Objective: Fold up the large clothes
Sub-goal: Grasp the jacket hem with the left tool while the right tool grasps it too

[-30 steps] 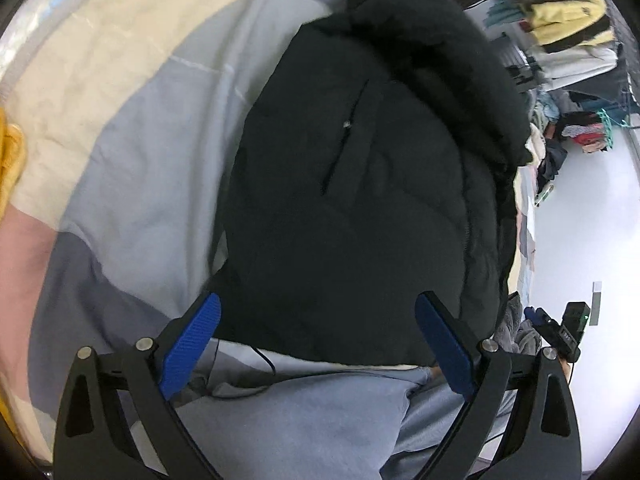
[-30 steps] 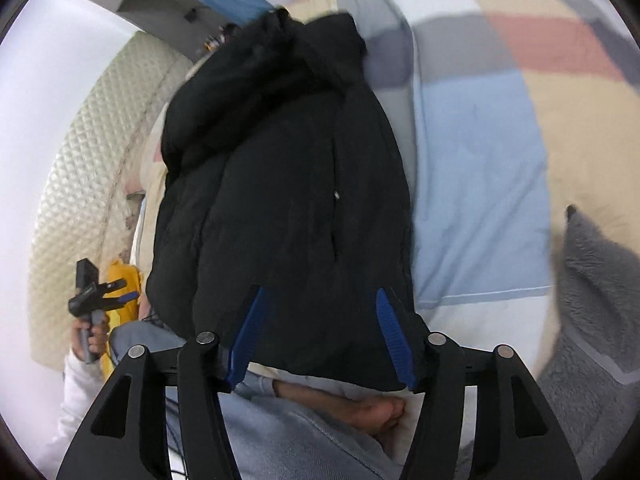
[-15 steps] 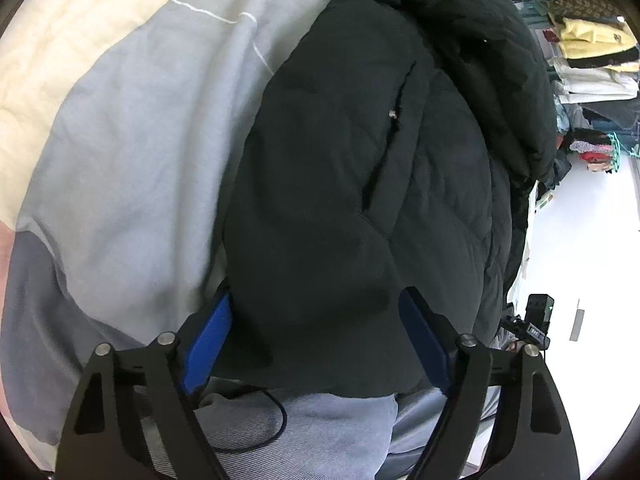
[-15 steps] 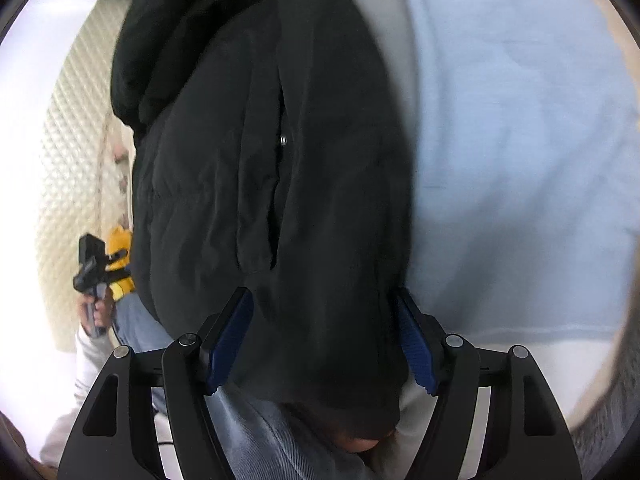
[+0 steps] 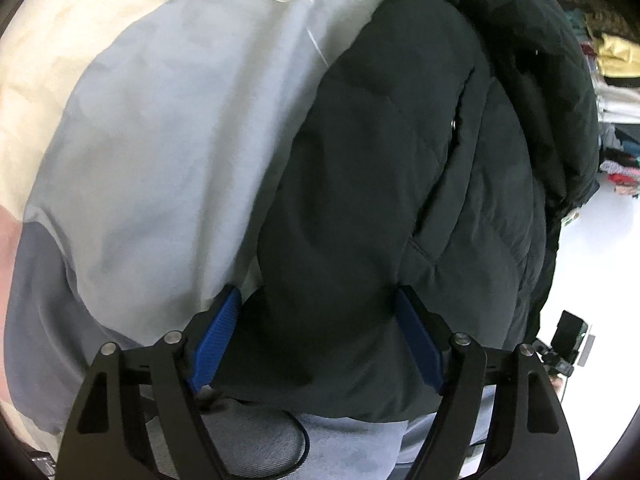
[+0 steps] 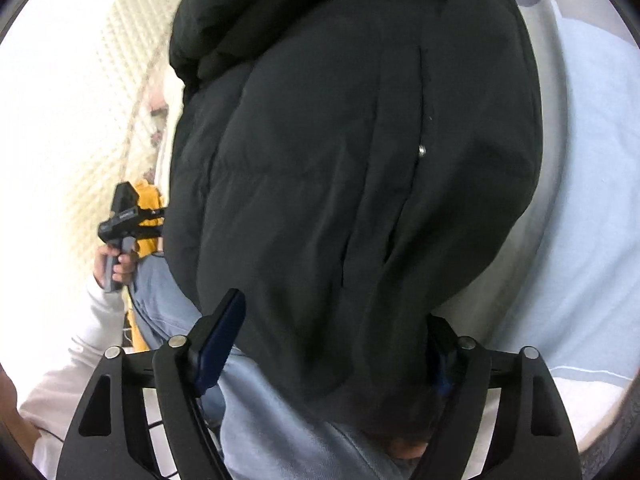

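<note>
A black puffer jacket (image 5: 400,184) lies folded lengthwise on a colour-block bedspread (image 5: 160,140), hood at the far end. My left gripper (image 5: 320,332) is open, its blue pads astride the jacket's near hem. In the right wrist view the same jacket (image 6: 352,168) fills the frame. My right gripper (image 6: 336,344) is open around the hem on the other side; its right pad is mostly hidden by the fabric. The left gripper (image 6: 124,216) shows at the left of that view, held in a hand.
The person's jeans-clad legs (image 5: 320,448) sit right below the hem, with a black cable (image 5: 296,440) across them. A rack of clothes (image 5: 612,56) stands at the far right. A quilted cream headboard (image 6: 120,80) lies to the left.
Both grippers have moved forward and down onto the jacket's near hem, so the jacket now lies between the open pads of each. The jaws have stayed open.
</note>
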Available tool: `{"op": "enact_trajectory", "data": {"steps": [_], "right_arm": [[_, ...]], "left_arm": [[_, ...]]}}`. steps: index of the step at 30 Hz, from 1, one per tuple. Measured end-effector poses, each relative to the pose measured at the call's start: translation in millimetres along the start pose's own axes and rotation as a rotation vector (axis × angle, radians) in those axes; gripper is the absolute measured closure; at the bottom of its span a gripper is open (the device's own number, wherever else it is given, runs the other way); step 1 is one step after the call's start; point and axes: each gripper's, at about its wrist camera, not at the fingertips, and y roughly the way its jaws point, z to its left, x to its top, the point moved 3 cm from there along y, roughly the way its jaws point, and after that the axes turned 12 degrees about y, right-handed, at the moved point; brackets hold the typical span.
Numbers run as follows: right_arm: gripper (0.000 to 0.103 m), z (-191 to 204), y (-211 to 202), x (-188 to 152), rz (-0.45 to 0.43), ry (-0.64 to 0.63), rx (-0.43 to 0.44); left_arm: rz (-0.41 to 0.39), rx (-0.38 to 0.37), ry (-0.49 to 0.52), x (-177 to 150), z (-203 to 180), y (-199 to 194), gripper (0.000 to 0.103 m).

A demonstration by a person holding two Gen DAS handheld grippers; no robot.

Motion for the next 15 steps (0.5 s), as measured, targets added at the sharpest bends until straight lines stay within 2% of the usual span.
{"op": "enact_trajectory", "data": {"steps": [7, 9, 12, 15], "right_arm": [[0.021, -39, 16, 7, 0.103, 0.142, -0.095], [0.021, -47, 18, 9, 0.127, 0.187, -0.075], [0.019, -46, 20, 10, 0.145, 0.188, -0.065], [0.019, -31, 25, 9, 0.168, 0.131, -0.065]], "left_arm": [[0.019, 0.054, 0.003, -1, 3, 5, 0.021], [0.019, 0.054, 0.022, -2, -2, 6, 0.021], [0.005, 0.037, 0.081, -6, -13, 5, 0.022], [-0.019, 0.006, 0.145, -12, -22, -1, 0.031]]}}
